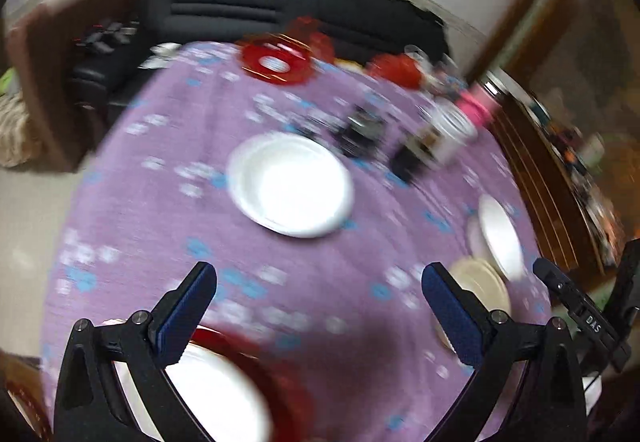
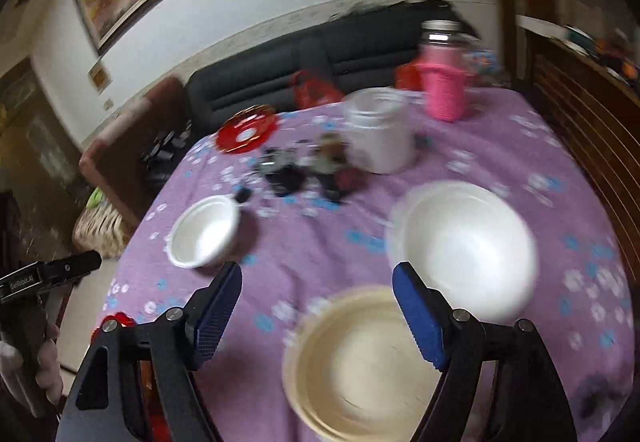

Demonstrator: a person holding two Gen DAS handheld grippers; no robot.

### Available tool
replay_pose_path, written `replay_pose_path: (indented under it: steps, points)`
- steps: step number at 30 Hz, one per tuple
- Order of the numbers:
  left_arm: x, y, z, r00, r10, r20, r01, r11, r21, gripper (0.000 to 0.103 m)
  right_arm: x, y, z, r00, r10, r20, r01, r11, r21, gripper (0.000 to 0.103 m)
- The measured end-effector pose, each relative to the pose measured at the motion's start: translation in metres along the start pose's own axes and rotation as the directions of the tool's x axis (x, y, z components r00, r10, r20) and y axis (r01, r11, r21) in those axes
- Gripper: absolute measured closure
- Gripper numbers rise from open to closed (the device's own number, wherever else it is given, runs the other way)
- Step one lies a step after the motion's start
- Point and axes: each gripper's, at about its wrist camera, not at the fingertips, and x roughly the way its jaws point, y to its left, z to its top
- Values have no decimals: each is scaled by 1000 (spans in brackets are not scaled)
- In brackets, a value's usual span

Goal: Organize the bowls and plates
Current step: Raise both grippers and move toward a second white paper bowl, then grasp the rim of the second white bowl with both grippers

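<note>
Nothing is looking stacked yet. The white bowl (image 2: 206, 236), big white plate (image 2: 464, 246) and cream plate (image 2: 360, 358) are lying apart on the table (image 2: 320, 254). Both the left gripper (image 1: 320, 306) and right gripper (image 2: 318, 306) are hanging open, holding nothing.
</note>
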Motion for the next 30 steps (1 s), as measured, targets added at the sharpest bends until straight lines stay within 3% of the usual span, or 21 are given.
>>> replay_pose_path:
  steps: [3, 7, 11, 14, 18, 23, 25, 27, 30]
  points:
    - [23, -33, -10, 998, -27, -61, 30, 999, 39, 1, -27, -42, -22, 996, -77, 46, 74, 995, 72, 21]
    - [39, -63, -14, 996, -44, -76, 47, 998, 30, 1, -34, -86, -22, 988, -140, 61, 128, 977, 171, 21]
    - [55, -92, -9, 996, -66, -65, 66, 998, -4, 1, -14, -132, -20, 991, -113, 67, 84, 938, 337, 21]
    - [78, -120, 4, 997, -51, -52, 51, 999, -4, 1, 6, -145, -22, 987, -146, 70, 108, 914, 392, 21]
    - [121, -156, 16, 992, -56, -110, 56, 998, -3, 1, 30, -164, -23, 981, -179, 80, 125, 886, 446, 21]
    - [174, -182, 24, 979, -53, -197, 57, 998, 14, 2, 38, -183, -19, 988, -110, 104, 50, 885, 463, 21]
    - [193, -187, 26, 972, -41, -232, 45, 999, 13, 10, 43, -186, -18, 991, -90, 101, 34, 890, 454, 27]
    - [207, -190, 29, 966, -31, -256, 34, 999, 8, 15, 52, -186, -18, 995, -51, 81, 8, 890, 456, 46]
    - [223, -194, 34, 961, -35, -273, 35, 999, -5, 17, 68, -186, -20, 999, 21, 40, -37, 884, 466, 56]
